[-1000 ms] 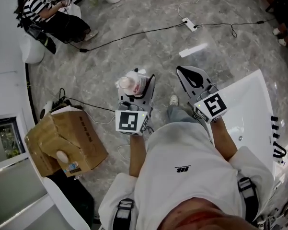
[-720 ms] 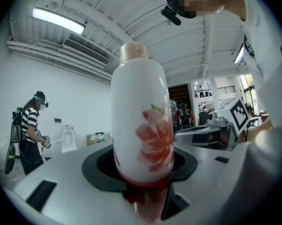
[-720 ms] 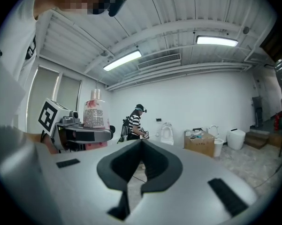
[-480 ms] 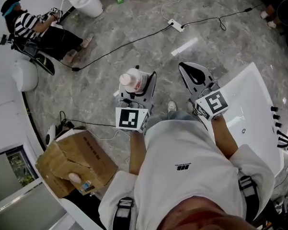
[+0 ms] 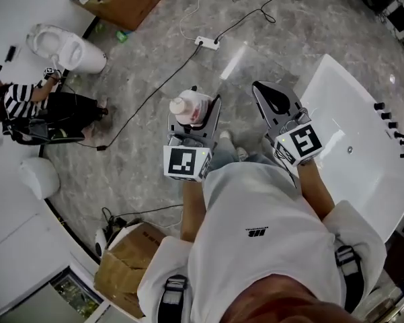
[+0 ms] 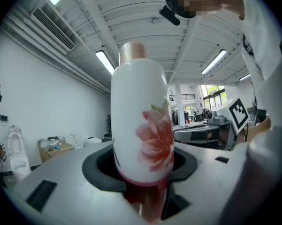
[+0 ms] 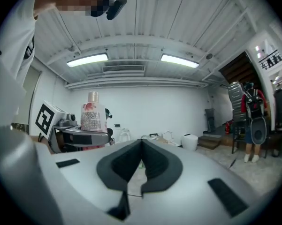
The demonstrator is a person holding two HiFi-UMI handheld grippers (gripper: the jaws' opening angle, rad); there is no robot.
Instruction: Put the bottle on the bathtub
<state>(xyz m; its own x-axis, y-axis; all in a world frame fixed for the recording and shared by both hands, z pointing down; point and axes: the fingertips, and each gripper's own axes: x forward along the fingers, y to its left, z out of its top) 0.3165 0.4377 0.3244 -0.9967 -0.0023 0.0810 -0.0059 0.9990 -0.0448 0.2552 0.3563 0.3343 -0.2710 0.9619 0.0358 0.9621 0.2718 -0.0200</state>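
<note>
The person in the white shirt stands just beside the white bathtub (image 5: 360,159), holding both tools level in front. The left tongs (image 5: 193,115) grip the bottle (image 6: 141,125), a white one with a pink flower print and a pale cap. It stands upright between the jaws over the grey marble floor (image 5: 141,147), beside the bathtub and not above it. The right tongs (image 7: 141,146) hang nearer the bathtub's rim, their jaws pressed together with nothing between them. A cardboard box (image 5: 130,260) sits on the floor on the person's far side from the bathtub. Further from the bathtub a power strip (image 5: 207,43) lies on its cable. Well away from the bathtub stands a toilet (image 5: 66,46), with another person in a striped top (image 5: 27,103) close to it.
</note>
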